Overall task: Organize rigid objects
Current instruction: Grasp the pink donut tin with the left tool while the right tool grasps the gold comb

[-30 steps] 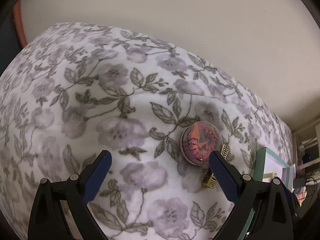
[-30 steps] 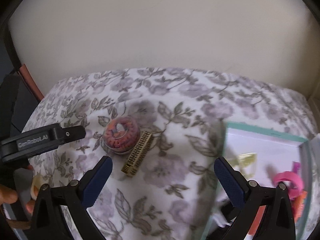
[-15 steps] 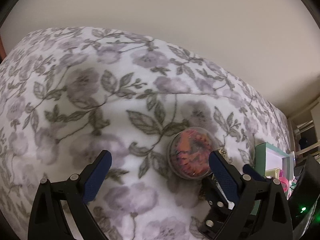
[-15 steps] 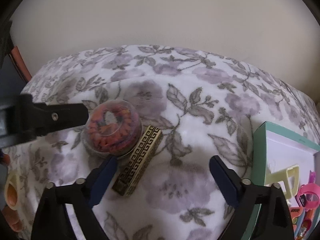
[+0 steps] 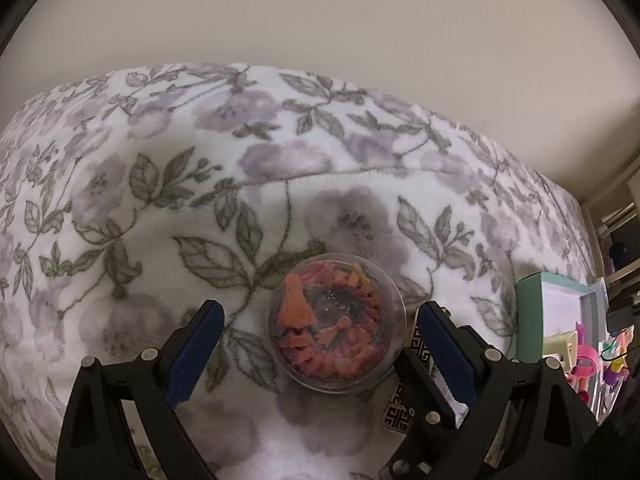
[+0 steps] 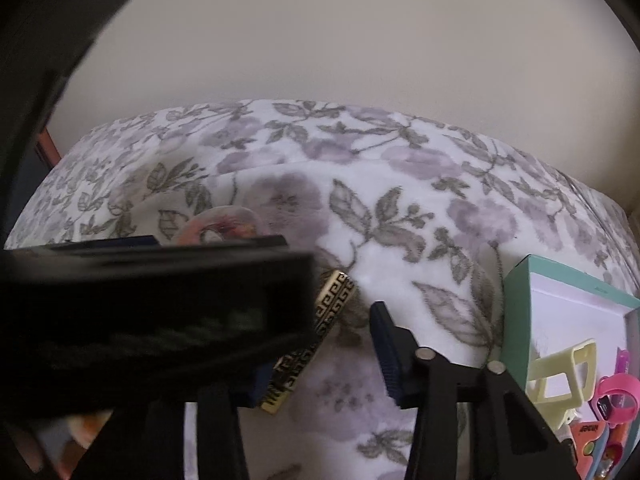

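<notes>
Two tongs over a flowered blanket [image 5: 160, 200], both pointing steeply down, with a plain pale wall [image 5: 320, 20] beyond

Left tongs [image 5: 318, 312]: spread wide, pinching nothing. Straddles a clear round tub [image 5: 338, 320] full of orange and pink pieces, standing upright on the blanket. Sits nearer the right-hand finger than the left-hand one: well apart from the left pad, just beside the right pad, no touch to be seen

Right tongs [image 6: 326, 316]: closing at this moment, not yet pressed on anything. Between the fingers, a gold bar [image 6: 332, 296] with a black key pattern, lying flat on the blanket and slanting away towards the tips. Shows a strip of blanket between the bar and the right-hand pad; the left-hand finger mostly hidden behind the black body of the left tongs, which crosses the near left of this view, so no telling whether that pad touches

Same bar also seen from the left wrist, low and just outside the right-hand finger of the left tongs, close against the tub

To the right of both tongs, well apart from the bar, a teal box [image 6: 516, 320] with a white inside, open on top. Holds a pale yellow clip [image 6: 560, 372], a pink band [image 6: 618, 396] and other small bright bits too crowded to tell apart
</notes>
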Tool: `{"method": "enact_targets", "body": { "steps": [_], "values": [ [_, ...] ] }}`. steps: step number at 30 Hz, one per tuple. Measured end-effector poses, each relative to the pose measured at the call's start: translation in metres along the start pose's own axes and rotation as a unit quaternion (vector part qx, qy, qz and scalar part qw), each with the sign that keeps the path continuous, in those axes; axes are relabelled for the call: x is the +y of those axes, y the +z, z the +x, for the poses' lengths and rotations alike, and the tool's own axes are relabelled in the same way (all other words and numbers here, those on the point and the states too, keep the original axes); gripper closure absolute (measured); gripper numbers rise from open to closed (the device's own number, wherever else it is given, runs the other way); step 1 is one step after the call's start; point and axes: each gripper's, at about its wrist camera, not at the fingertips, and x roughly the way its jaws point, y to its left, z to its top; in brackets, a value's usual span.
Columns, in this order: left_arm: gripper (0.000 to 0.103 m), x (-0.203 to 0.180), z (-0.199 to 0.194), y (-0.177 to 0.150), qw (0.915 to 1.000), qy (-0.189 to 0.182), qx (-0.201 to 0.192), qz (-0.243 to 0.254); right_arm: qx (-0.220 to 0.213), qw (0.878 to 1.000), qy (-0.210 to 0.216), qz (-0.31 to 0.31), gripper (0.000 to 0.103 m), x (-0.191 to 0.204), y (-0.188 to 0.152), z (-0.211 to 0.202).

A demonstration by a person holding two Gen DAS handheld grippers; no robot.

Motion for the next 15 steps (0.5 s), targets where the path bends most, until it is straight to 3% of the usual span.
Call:
{"method": "enact_targets", "body": {
  "steps": [1, 3, 6, 15],
  "values": [
    [0.008, -0.0009, 0.0013, -0.0005, 1.0000, 0.002, 0.001, 0.003, 0.001, 1.000, 0.004, 0.001, 0.064, 0.0004, -0.0002, -0.0002],
    [0.022, -0.0039, 0.0040, -0.0005, 0.9999, 0.004, 0.005, 0.011, 0.004, 1.000, 0.010, 0.005, 0.067, 0.0013, 0.0004, 0.0014],
    [0.029, -0.0057, 0.0074, -0.0003, 0.9999, -0.001, 0.010, 0.013, 0.004, 1.000, 0.015, 0.006, 0.070, 0.0023, -0.0005, 0.0015],
    [0.029, -0.0068, 0.0071, -0.0019, 0.9998, 0.004, 0.006, 0.018, 0.010, 0.999, 0.033, 0.010, 0.077, 0.0038, -0.0031, 0.0005]
  ]
}}
